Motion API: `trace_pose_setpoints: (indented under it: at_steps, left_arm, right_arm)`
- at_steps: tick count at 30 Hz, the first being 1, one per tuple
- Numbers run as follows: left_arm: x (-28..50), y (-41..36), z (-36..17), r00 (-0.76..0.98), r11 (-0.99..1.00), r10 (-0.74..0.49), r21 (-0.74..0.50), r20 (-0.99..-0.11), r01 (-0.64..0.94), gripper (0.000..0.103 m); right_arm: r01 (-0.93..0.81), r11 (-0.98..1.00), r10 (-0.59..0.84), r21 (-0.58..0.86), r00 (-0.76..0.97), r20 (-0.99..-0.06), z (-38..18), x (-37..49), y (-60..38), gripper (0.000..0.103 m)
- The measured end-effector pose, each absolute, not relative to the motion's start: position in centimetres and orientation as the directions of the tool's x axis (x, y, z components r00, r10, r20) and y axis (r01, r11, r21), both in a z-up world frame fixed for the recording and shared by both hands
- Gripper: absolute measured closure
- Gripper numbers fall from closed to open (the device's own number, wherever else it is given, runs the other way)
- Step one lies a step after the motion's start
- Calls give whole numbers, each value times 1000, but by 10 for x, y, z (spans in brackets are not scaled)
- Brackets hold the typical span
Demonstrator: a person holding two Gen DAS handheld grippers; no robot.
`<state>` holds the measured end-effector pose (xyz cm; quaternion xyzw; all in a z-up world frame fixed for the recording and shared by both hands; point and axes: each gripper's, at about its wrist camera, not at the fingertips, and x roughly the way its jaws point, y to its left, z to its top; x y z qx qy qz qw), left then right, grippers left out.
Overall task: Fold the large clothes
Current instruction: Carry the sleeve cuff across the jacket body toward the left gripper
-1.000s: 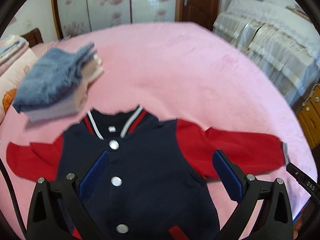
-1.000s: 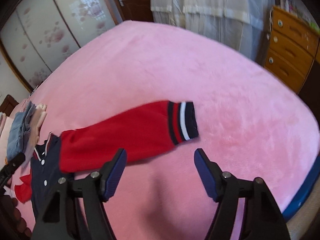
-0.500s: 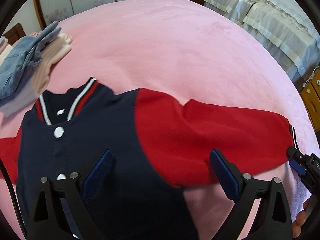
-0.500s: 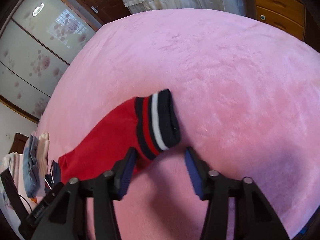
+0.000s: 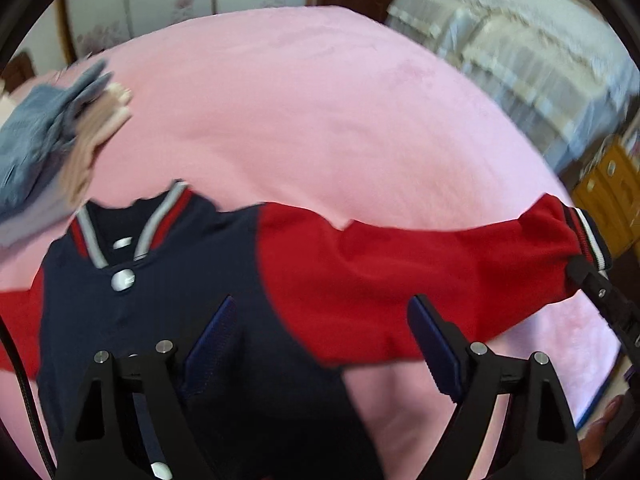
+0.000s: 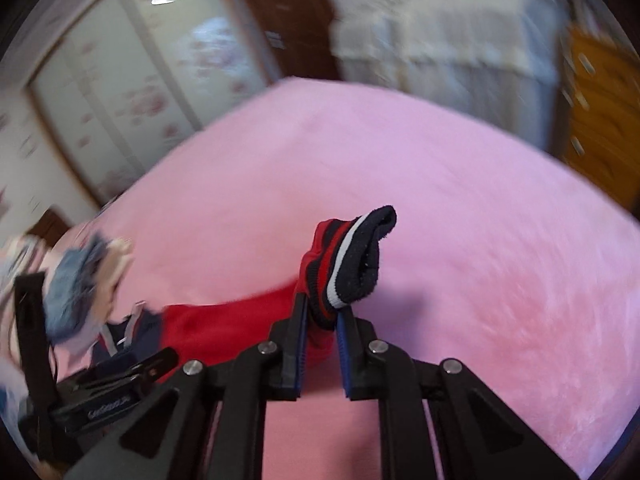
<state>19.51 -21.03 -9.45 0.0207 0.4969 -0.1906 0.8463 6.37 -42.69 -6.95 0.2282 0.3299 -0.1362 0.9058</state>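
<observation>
A navy jacket [image 5: 168, 320] with red sleeves lies face up on a bed covered by a pink blanket [image 5: 320, 120], its striped collar [image 5: 160, 220] toward the far side and white snaps down the front. The left gripper [image 5: 320, 344] hangs over the jacket's chest and the root of one sleeve; its jaws stand wide and are closing, with cloth below them but nothing pinched, and the blue pads [image 5: 216, 336] are clear of the fabric. That red sleeve [image 5: 420, 272] stretches away to the right of this view, lifted off the blanket at its far end, where the striped cuff [image 5: 592, 240] sits in the right gripper's black tip. In the right wrist view the right gripper [image 6: 322, 312] has its jaws nearly together and closing on the cuff [image 6: 352, 264], which stands bunched up between the blue pads and curls over above them; the pads press on the knit, and the sleeve [image 6: 224, 324] trails back toward the jacket body at lower left. A pile of folded clothes [image 5: 44, 148], blue denim on top with pale pieces beneath, rests on the blanket beyond the collar, apart from the jacket. A second bed [image 5: 520, 52] with a pale cover stands to the right, and a wooden drawer chest [image 6: 600, 120] is beside it. A fingertip [image 5: 604, 432] shows at the left view's lower right edge.
</observation>
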Motion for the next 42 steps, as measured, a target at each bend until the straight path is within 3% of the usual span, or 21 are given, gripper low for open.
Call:
trace_pose_setpoints:
  at_steps: [7,10,12,15,19,25,30,37,42]
  left_arm:
    - [190,-99,-81,466,941,-333,-256,-819,222,17]
    - [193,-65,-102,425,934,-356,-305,-832,185,18]
    - [194,-54,-115,382,920,-392,-355,-837,166,31]
    - [195,-44,-133,321,876,-482,-456,-815,157,37]
    - [199,-48,-147,295,828,-560,-529,-774,183,41]
    - [203,-63,-160,240,722,-690,-671,-683,167,54]
    - [213,-71,-186,202,693,-717,-715,-667,99,62]
    - [219,-84,-202,220,722,-687,-685,-693,96,62]
    - [219,-105,-193,237,753,-656,-644,-717,134,50]
  right_arm:
    - [81,967,86,241,786,-613,-47,99,-309,90]
    - [-12,983,134,183,727,-673,-73,120,-257,88]
    - [-56,986,153,155,656,-739,-98,130,-237,82]
    - [-77,988,152,132,582,-798,-121,125,-221,74]
    - [-50,984,169,173,595,-786,-118,96,-237,62]
    - [39,951,228,307,582,-781,-118,61,-280,62]
    - [99,920,258,379,574,-777,-126,49,-298,62]
    - [100,904,288,415,575,-766,-130,48,-299,62]
    - [105,897,302,430,565,-768,-134,51,-297,62]
